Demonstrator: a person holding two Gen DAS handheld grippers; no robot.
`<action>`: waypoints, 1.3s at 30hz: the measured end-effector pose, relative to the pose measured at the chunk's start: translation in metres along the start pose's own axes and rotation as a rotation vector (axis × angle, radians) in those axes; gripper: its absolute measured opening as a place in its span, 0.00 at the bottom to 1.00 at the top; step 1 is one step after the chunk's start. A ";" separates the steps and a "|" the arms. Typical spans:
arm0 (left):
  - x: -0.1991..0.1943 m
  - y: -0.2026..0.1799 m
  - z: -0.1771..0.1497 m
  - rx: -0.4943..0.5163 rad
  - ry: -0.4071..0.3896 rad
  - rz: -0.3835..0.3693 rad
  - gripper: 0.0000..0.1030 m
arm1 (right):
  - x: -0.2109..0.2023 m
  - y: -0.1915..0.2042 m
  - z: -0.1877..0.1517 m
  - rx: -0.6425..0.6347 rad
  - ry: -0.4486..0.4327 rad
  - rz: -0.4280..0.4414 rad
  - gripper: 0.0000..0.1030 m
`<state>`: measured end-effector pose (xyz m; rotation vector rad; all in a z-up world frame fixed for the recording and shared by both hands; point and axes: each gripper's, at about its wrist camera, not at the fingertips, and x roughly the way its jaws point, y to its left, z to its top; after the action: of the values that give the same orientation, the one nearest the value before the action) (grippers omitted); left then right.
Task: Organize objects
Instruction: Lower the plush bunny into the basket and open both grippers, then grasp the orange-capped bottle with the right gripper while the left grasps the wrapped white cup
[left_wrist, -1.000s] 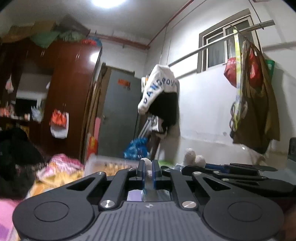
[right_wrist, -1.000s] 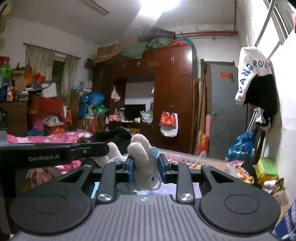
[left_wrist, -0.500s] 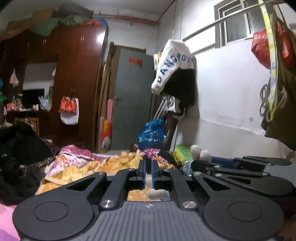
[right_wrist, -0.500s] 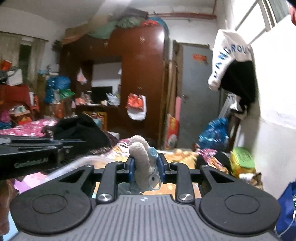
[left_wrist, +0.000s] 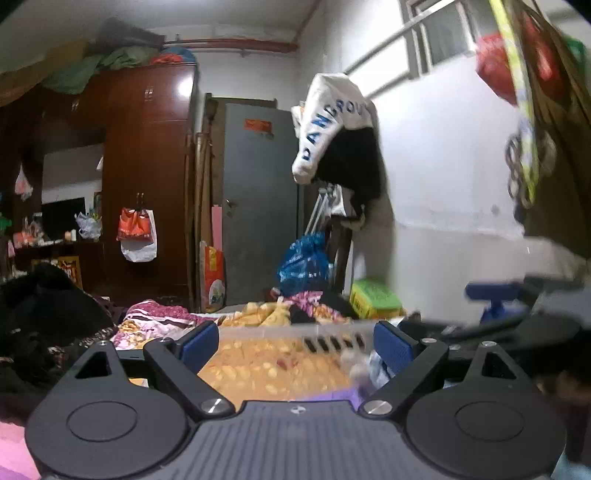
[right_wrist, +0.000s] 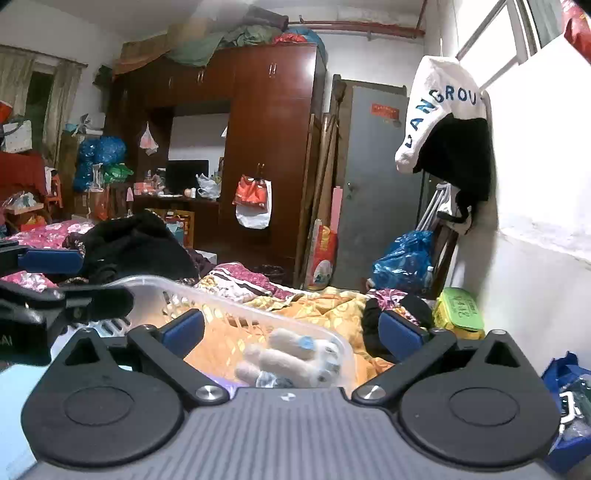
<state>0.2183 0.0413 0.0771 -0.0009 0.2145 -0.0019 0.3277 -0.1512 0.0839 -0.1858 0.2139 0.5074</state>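
Right wrist: fuzzy plush toy (right_wrist: 291, 360) in slatted translucent basket (right_wrist: 207, 295)

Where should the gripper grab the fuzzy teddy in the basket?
Probably around its middle, coming from above: the fuzzy teddy lies on its side inside the clear basket, whose walls block a sideways approach. The right gripper is open just over it.

Cream plush toy (right_wrist: 291, 360) lying inside clear basket (right_wrist: 207, 295)

basket (right_wrist: 207, 291): clear, smooth plastic
plush toy (right_wrist: 291, 358): fuzzy cream cloth
wardrobe (right_wrist: 269, 140): glossy dark wood
bedspread (right_wrist: 332, 306): soft, matt printed cloth
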 end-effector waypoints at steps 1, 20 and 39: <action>-0.009 0.000 -0.006 0.010 -0.004 0.003 0.90 | -0.009 -0.004 -0.002 0.005 -0.006 0.011 1.00; -0.090 -0.002 -0.126 -0.066 0.113 -0.099 0.90 | -0.115 -0.016 -0.134 0.256 -0.038 0.265 1.00; -0.087 -0.027 -0.150 -0.028 0.110 -0.079 0.88 | -0.110 0.010 -0.156 0.168 -0.071 0.279 0.93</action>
<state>0.1014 0.0145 -0.0507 -0.0371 0.3240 -0.0778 0.2050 -0.2288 -0.0400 0.0270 0.2136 0.7690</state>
